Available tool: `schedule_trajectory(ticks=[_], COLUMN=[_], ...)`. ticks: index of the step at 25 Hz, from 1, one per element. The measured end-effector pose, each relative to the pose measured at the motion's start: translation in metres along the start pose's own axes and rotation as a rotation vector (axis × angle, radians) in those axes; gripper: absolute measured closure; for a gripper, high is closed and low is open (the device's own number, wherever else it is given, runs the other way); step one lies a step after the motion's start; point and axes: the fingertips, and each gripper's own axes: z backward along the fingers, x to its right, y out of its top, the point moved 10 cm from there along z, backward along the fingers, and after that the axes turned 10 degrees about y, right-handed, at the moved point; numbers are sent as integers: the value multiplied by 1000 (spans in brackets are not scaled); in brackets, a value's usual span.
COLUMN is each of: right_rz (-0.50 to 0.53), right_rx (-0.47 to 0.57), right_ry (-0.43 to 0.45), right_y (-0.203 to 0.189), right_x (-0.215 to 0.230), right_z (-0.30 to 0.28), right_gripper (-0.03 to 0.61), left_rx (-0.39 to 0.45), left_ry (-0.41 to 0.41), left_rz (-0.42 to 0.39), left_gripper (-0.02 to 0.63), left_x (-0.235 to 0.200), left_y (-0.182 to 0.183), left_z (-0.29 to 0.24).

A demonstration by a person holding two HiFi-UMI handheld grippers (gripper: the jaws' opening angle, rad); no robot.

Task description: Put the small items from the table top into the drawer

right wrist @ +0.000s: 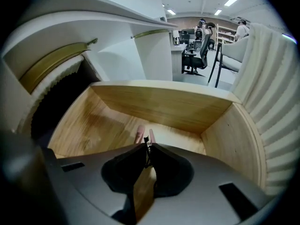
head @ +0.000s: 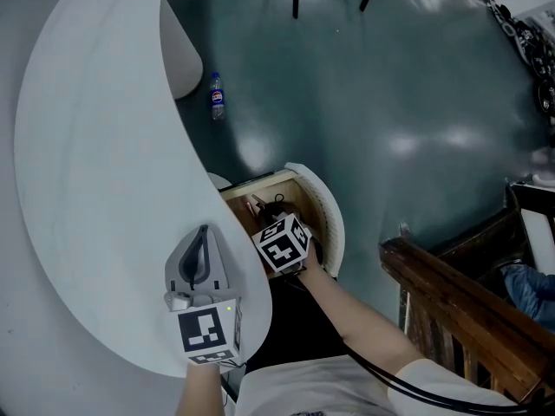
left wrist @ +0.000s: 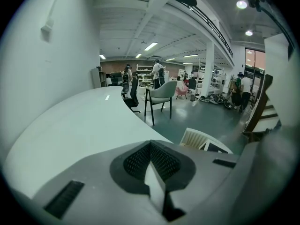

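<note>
The wooden drawer (head: 323, 204) stands pulled out from under the curved white table (head: 95, 189). My right gripper (head: 276, 222) reaches down into it, its marker cube hiding the jaws from above. In the right gripper view the right gripper (right wrist: 146, 144) is shut, and a small pink two-pronged item (right wrist: 140, 134) sticks out just past its tips, above the drawer floor (right wrist: 93, 125). My left gripper (head: 204, 230) rests over the table top near its edge. In its own view the left gripper (left wrist: 151, 146) is shut with nothing in it, and the table (left wrist: 79, 121) ahead is bare.
A plastic bottle (head: 216, 95) lies on the green floor beyond the table. A dark wooden railing (head: 451, 302) runs at the right. A chair (left wrist: 159, 95) and several people stand far off in the hall. The drawer's ribbed white front (right wrist: 272, 102) curves at the right.
</note>
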Motion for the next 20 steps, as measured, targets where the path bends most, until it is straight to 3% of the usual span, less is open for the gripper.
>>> schedule_trajectory(ticks=[20], right_rz=[-68], right_rx=[46], right_ry=[28], right_y=[-4], right_x=[9], right_z=[5], right_gripper=[543], left_rx=[-1], left_ry=[8], left_rz=[6], left_gripper=[594], left_x=[-2], left_y=[0], left_z=[-3])
